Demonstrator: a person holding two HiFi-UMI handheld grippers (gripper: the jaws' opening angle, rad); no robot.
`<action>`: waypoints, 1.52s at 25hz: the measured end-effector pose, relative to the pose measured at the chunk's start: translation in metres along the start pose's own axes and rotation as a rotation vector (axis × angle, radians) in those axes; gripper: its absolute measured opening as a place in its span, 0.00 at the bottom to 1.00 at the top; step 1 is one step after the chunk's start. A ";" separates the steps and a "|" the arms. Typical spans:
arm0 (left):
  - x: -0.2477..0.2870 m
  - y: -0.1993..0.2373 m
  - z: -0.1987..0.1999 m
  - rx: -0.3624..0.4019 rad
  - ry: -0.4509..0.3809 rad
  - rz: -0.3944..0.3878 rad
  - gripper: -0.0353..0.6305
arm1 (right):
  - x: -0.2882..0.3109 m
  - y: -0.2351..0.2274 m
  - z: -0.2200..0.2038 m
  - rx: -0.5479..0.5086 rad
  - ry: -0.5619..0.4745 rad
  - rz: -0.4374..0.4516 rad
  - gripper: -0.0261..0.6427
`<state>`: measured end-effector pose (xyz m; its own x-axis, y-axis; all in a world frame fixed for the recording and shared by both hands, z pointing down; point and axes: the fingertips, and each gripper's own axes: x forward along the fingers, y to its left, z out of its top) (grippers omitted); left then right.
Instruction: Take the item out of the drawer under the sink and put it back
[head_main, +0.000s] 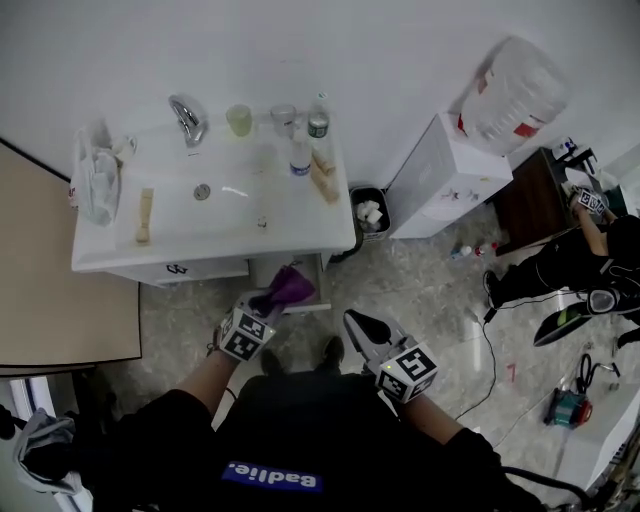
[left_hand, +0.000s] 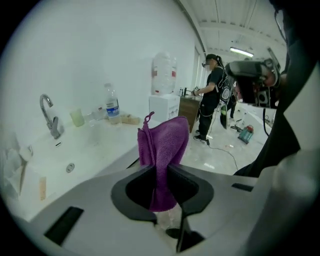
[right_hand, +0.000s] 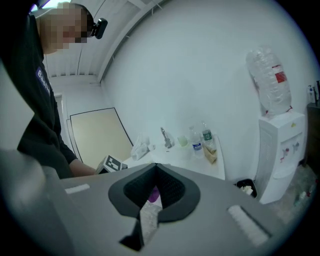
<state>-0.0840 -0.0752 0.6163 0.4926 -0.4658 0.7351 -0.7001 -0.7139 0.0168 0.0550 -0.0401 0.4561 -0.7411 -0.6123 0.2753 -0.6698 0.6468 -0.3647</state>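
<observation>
Between the pads of the left claw (left_hand: 159, 169) sits the purple cloth (left_hand: 163, 147), pinched at its lower part. The rest of it stands out past the fingertips as a bunched fold, its long axis running along the line the claw points. In the head view the cloth (head_main: 286, 288) hangs in the air just in front of the white vanity, over the open drawer (head_main: 308, 306) under the sink (head_main: 215, 195) and below the level of the sink surface (head_main: 300, 215).

For the return, the drawer lies ahead of and beneath the left claw (head_main: 266, 303), so the cloth probably has to go forward and down, leading end first. The right claw (head_main: 353, 320) is beside the left, a little farther from the drawer. Its jaws are drawn together with nothing gripped, and only a sliver of the cloth shows through the gap behind its tips (right_hand: 155, 171). The left hand is the nearer one.
</observation>
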 end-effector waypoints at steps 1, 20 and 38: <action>-0.008 -0.003 0.007 -0.019 -0.024 -0.003 0.17 | 0.002 0.000 0.001 0.002 -0.001 0.000 0.04; -0.142 -0.043 0.124 -0.193 -0.473 -0.094 0.17 | 0.042 0.023 0.018 -0.003 0.014 0.102 0.04; -0.185 -0.052 0.138 -0.229 -0.609 -0.098 0.16 | 0.045 0.066 0.033 -0.118 -0.014 0.194 0.04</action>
<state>-0.0674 -0.0241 0.3854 0.7171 -0.6649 0.2090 -0.6963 -0.6699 0.2576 -0.0208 -0.0397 0.4147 -0.8567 -0.4767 0.1970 -0.5157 0.8014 -0.3030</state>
